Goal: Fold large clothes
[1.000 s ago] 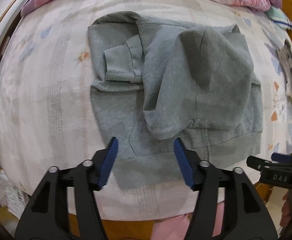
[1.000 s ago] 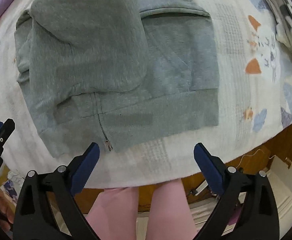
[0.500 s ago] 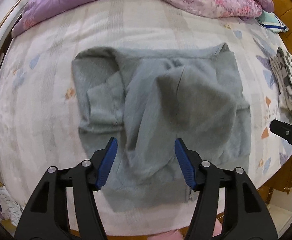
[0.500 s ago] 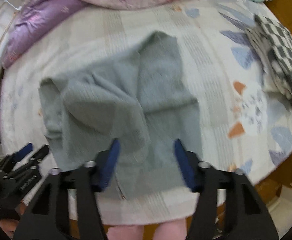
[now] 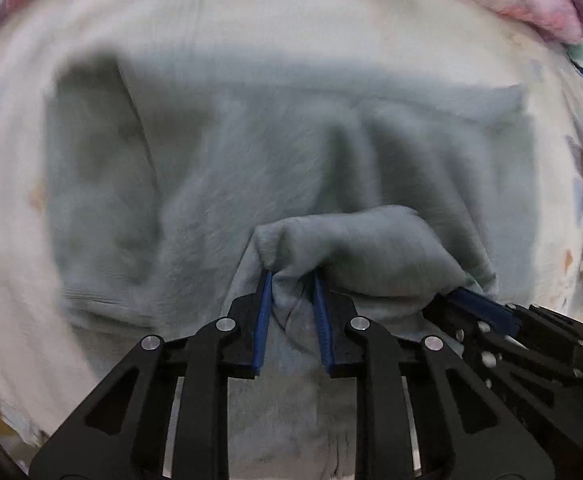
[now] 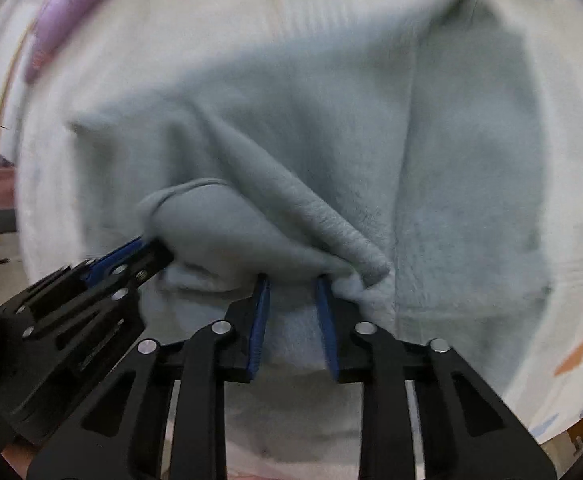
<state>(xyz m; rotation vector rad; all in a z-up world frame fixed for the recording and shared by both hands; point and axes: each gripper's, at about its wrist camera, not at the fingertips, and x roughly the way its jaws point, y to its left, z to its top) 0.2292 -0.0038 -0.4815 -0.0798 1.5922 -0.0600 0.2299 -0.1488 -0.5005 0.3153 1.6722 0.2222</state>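
We have the soft grey fleece hooded sweatshirt [image 5: 251,168] on the pale patterned bed [image 5: 251,12], its long axis running left to right. The left gripper [image 5: 291,280] and right gripper [image 6: 293,280] sit side by side, jaws closing on its bunched near hem; the body lies beyond them. No writing is readable.

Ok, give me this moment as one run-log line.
step: lifting near hem of grey hoodie to fold | left gripper: closing, fabric between jaws | right gripper: closing, fabric between jaws | surface: bed sheet
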